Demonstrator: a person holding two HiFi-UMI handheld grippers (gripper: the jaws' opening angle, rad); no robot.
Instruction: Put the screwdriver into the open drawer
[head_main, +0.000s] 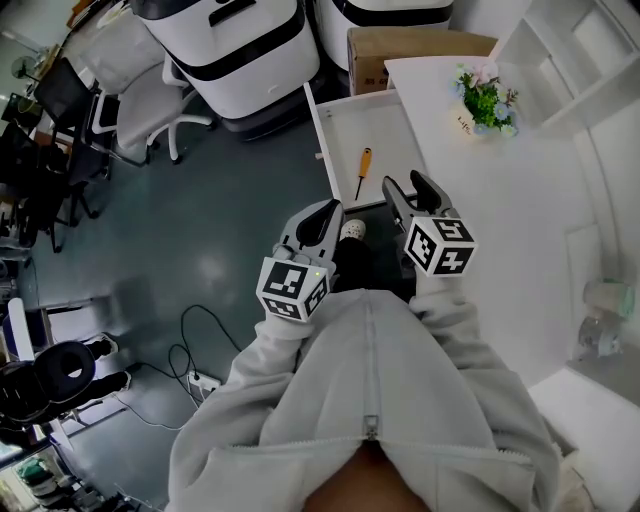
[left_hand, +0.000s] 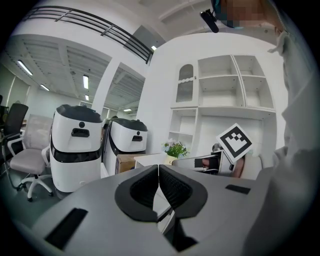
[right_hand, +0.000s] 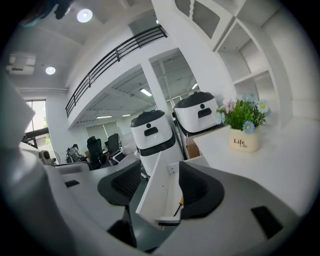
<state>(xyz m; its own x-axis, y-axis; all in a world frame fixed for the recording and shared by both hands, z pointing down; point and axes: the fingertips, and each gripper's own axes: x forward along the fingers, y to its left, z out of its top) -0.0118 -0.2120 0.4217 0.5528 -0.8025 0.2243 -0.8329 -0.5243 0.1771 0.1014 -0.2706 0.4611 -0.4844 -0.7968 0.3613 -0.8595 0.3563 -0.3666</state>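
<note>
Only the head view shows the screwdriver (head_main: 362, 172) whole in the drawer (head_main: 390, 135); left claw (left_hand: 159, 172) together, right claw (right_hand: 159, 172) apart.

The white flower pot (right_hand: 243, 142) reads "Life" in dark letters, with a smaller "Life" beneath.

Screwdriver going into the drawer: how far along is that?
It looks done: the screwdriver lies inside the open drawer. Nothing is in hand: the right gripper is open and empty, and the left gripper is shut on nothing. Nothing of the job seems left.
</note>
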